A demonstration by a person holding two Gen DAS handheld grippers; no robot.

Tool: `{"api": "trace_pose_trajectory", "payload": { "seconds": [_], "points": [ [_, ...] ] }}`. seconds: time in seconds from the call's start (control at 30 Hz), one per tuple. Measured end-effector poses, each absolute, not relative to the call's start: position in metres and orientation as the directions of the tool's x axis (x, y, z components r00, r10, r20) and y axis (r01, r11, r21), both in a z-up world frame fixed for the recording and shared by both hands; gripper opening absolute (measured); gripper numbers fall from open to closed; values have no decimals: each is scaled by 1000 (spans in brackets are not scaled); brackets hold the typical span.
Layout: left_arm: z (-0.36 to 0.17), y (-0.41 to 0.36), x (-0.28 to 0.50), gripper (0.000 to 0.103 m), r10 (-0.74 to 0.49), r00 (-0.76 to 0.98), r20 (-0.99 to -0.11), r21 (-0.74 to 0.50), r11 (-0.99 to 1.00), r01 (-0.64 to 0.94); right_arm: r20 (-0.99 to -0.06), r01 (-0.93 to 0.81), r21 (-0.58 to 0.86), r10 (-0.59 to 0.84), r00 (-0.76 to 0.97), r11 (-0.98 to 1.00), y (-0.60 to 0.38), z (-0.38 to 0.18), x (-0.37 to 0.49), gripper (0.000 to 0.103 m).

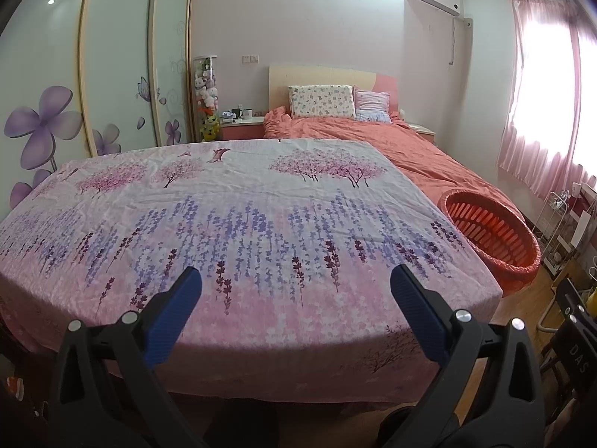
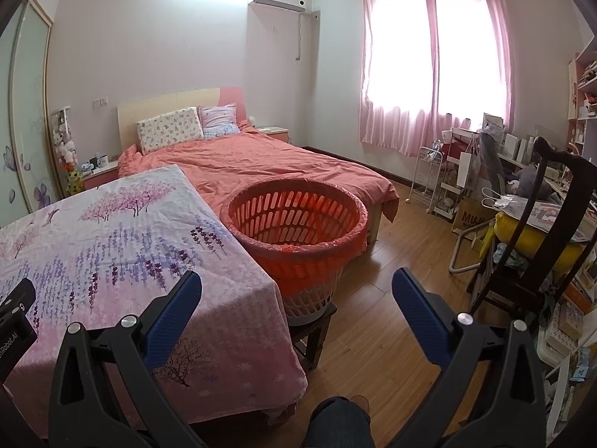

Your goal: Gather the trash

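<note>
Left tool [image 1: 296, 283]: blue-padded fingers spread wide, nothing between them; right tool [image 2: 296, 287]: likewise wide apart, empty, held level.

Basket [image 1: 492, 231] bottom is hidden behind the floral-sheeted desk [image 1: 238, 224]; nightstand items [image 1: 238, 113] beside the desk's far edge are too small to tell.

We see our left claw [image 1: 296, 283] built from two matte black plastic arms with triangular cut-outs, each carrying two round silver screw heads. Its fingers [image 1: 175, 313] wear ribbed dark blue pads. Our right claw [image 2: 296, 285] looks the same: black arms, triangular openings, silver screws, blue textured fingers [image 2: 419, 315]. At the left edge of the right wrist view the black body of the other tool [image 2: 13, 321] shows a small screw and white lettering ending in "Robot.AI". Below, our knee [image 2: 337, 423] is covered in dark blue denim.
</note>
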State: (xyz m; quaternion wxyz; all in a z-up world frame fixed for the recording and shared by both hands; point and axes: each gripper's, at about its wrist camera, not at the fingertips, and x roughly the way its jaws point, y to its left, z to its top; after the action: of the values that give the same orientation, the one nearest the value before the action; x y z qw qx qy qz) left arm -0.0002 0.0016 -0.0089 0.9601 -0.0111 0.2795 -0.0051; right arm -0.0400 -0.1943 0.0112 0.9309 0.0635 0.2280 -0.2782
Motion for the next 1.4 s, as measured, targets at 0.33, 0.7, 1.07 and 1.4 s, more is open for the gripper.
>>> {"api": "trace_pose_trajectory", "payload": {
  "seconds": [0.33,0.7,1.07,1.4],
  "points": [
    [-11,0,2,99,-18,837,-547,-19,1000,10,-468,545,-9,-485,739,838,-196,10,-39,101],
    [-8,-4,-2,99,-30,842,-539,-18,1000,24,-465,546,-8,-486,740,838,-196,9,-39,101],
    [-4,-7,-7,99,-40,851,-524,-19,999,35,-465,545,-7,-486,740,838,-196,9,-39,101],
    [-1,-11,-11,99,-59,855,-514,-19,998,58,-461,548,-4,-488,741,837,-195,12,-39,101]
  ]
}}
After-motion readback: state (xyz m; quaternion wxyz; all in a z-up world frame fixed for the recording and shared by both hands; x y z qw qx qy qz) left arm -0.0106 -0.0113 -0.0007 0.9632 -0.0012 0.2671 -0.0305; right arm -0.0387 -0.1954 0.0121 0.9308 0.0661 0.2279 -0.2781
